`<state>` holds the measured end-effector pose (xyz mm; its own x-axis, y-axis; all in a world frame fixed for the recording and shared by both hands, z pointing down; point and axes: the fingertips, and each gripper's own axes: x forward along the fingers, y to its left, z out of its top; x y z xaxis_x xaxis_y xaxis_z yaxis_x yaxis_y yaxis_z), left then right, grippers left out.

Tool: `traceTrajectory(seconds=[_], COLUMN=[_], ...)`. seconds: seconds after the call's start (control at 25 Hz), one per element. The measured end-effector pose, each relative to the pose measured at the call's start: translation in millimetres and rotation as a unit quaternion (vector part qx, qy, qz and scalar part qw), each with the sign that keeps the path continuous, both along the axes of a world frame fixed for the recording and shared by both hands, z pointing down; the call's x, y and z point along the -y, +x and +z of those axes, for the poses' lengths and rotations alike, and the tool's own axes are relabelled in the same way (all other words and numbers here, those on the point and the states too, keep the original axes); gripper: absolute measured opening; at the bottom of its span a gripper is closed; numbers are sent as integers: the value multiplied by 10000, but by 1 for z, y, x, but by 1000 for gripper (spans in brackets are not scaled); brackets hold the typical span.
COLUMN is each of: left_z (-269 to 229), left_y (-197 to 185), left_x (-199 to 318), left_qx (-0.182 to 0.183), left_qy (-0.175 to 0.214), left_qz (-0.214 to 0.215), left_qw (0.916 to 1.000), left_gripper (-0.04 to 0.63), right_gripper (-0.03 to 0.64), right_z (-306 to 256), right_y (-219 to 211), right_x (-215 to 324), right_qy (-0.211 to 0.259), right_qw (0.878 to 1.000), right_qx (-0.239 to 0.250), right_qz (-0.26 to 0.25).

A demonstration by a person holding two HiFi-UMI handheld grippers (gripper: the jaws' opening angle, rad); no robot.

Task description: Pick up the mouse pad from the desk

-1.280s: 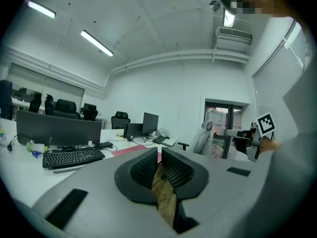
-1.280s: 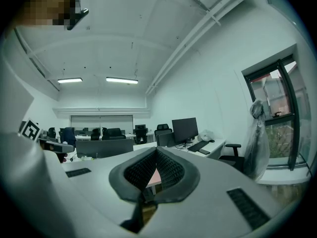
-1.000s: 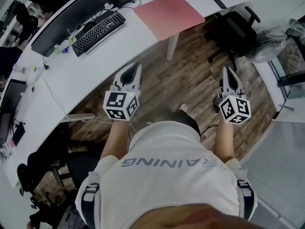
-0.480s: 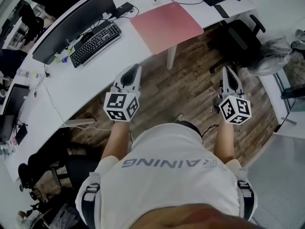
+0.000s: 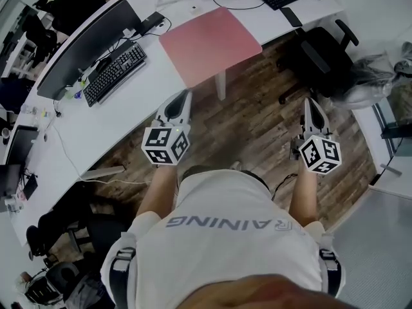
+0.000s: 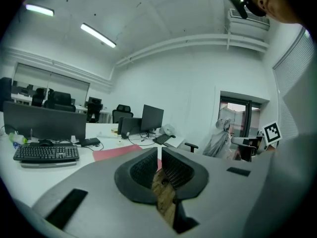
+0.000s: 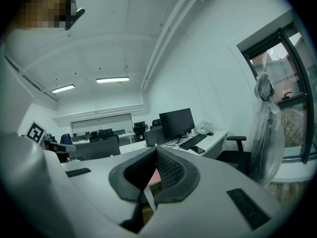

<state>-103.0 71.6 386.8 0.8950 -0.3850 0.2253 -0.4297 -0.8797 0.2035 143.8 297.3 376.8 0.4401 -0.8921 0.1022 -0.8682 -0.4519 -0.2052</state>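
The red mouse pad (image 5: pixel 209 44) lies flat on the white desk (image 5: pixel 122 95) in the upper middle of the head view, its long side along the desk edge, nearer to the left gripper (image 5: pixel 183 95) just below it than to the right gripper (image 5: pixel 313 102), and both grippers have their jaws closed together and hold nothing.

White shirt (image 5: pixel 225 243), grey lettering (image 5: pixel 235 223), dark shoulder straps (image 5: pixel 120 262)

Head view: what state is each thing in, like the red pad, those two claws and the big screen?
mouse pad: flat on the desk, untouched.
left gripper: jaws shut, empty, clear of the pad.
right gripper: jaws shut, empty.
monitor: screen dark.
office chair: unoccupied.
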Motion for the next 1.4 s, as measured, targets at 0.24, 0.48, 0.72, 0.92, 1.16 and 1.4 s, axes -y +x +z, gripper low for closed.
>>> traceTrajectory(seconds=[0.24,0.48,0.72,0.92,1.16,1.4], left_z=[7,20,29,18,24,30], left_y=[51,81,110,131,128,117], left_x=[-5,16,67,118,176,224], left_qx=[21,81,78,2,23,-124], left_qy=[-81,-161,-194,-184,-300,-400], left_qz=[198,168,100,4,-239,-566], left_qw=[9998,9997,9997,9998,9993,9975], left_gripper=[51,51,51,51,51,51], right_gripper=[23,23,23,23,23,23], right_z=[8,22,27,16,12,0], right_y=[44,68,94,110,112,116], right_x=[-13,9,66,136,219,291], right_qy=[73,-181,-337,-407,-456,-588], right_qw=[9998,9997,9993,9985,9960,9916], right_qx=[103,168,145,52,18,-197], right_qz=[176,64,-53,-370,-768,-1138])
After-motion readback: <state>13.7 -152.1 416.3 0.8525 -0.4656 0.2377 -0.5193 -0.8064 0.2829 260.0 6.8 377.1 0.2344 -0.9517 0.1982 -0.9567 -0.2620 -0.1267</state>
